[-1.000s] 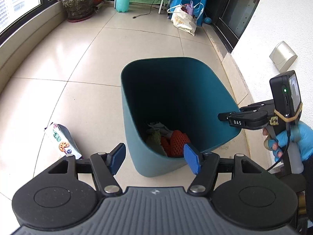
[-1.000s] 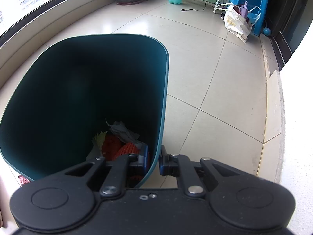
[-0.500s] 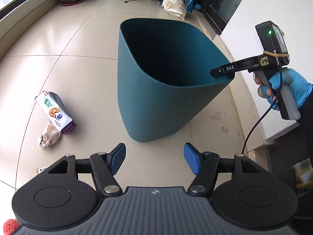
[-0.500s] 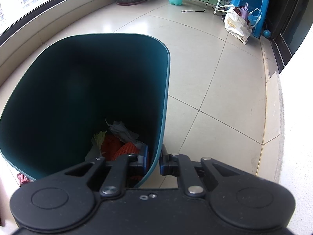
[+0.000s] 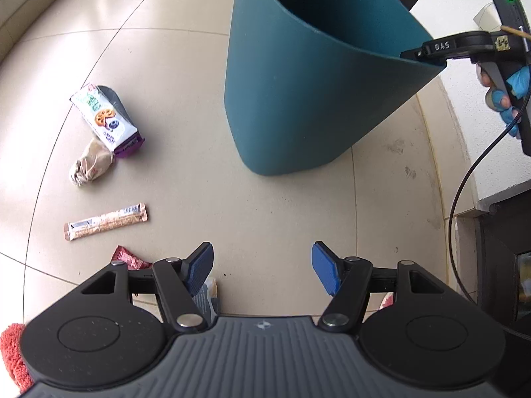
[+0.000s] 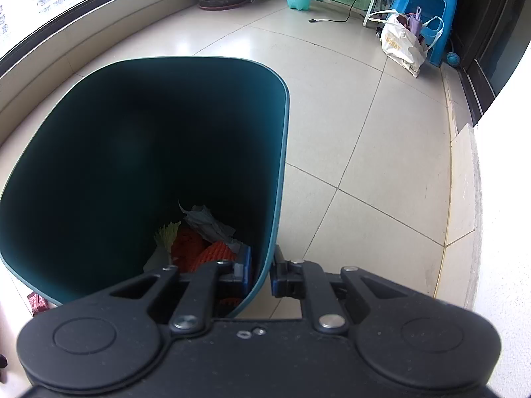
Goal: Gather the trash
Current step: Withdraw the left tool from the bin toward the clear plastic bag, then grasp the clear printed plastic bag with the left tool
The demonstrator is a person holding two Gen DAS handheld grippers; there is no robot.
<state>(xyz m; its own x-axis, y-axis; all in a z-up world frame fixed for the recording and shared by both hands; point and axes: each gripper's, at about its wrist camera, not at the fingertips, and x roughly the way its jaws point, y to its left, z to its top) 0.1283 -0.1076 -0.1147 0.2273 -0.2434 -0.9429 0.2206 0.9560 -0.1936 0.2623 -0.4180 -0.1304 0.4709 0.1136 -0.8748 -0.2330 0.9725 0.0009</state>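
**Light wrappers on the tile, bin held steady**

Beige glazed floor tiles (image 5: 272,205) carry all the litter you have left to gather, scattered to the left of the tall teal plastic bin (image 5: 298,99). Your right gripper (image 6: 262,272) has its jaws clamped on the bin's thin rim, one pad inside and one outside, so the bin is steadied. Your left gripper (image 5: 262,265) points down at the floor with its jaws wide apart and nothing between them.

Everything here should handle as light and limp. The long pink-and-tan foil snack-bar wrapper (image 5: 106,221) lies flat near your left jaw; the film is probably slick, so pinch across its narrow middle and press down to the tile. The white cookie packet with a purple end (image 5: 106,116) lies further off, puffed and crinkly; take it across its width. The crumpled beige paper wad (image 5: 91,162) touches that packet's near end and will squash easily; grip it at its bulk. A small dark-red foil wrapper (image 5: 127,260) peeks out just beside your left finger, partly hidden.

Inside the bin you already have orange foam netting (image 6: 199,252), grey crumpled paper (image 6: 209,222) and a pale green scrap (image 6: 167,233).
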